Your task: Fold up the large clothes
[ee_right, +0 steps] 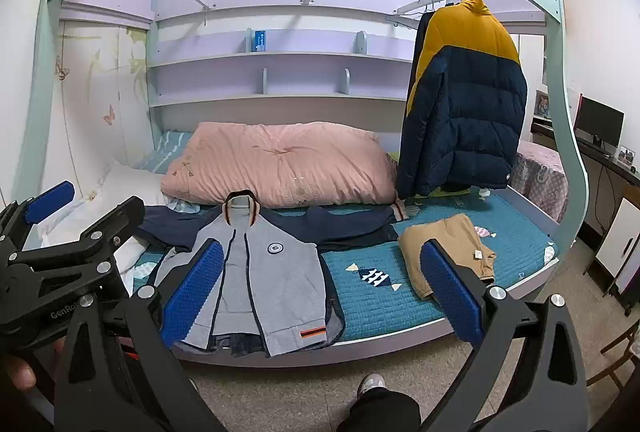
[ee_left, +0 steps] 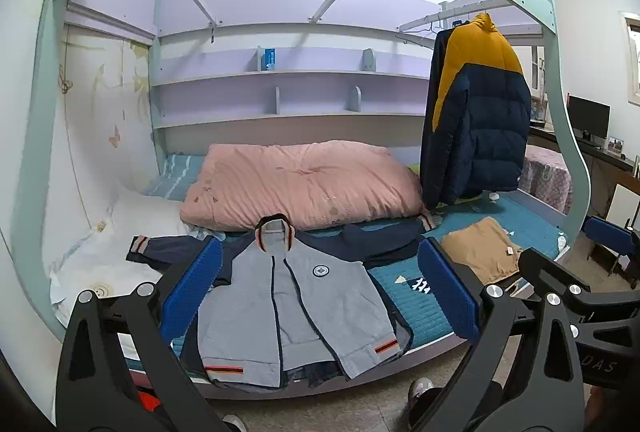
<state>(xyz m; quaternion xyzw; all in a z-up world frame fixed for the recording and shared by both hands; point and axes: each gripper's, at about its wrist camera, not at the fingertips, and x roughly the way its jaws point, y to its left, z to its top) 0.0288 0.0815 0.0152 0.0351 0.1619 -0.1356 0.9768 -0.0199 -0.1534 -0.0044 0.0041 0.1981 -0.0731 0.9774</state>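
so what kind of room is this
Most likely a child's bedroom: a loft-style bed frame over a mattress with a teal quilted cover, a pink duvet, lilac shelves behind, and a puffer jacket hanging from a rail.

Matt knit jacket [ee_left: 296,296] — fingers [ee_left: 196,288] seemingly ribbed plastic.

Two jackets [ee_left: 304,296] [ee_left: 476,111], one quilt [ee_left: 304,183]

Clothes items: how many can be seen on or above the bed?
3. A grey and navy jacket lies spread at the bed's front edge. A folded tan garment lies to its right. A yellow and navy puffer jacket hangs above. More may be hidden.
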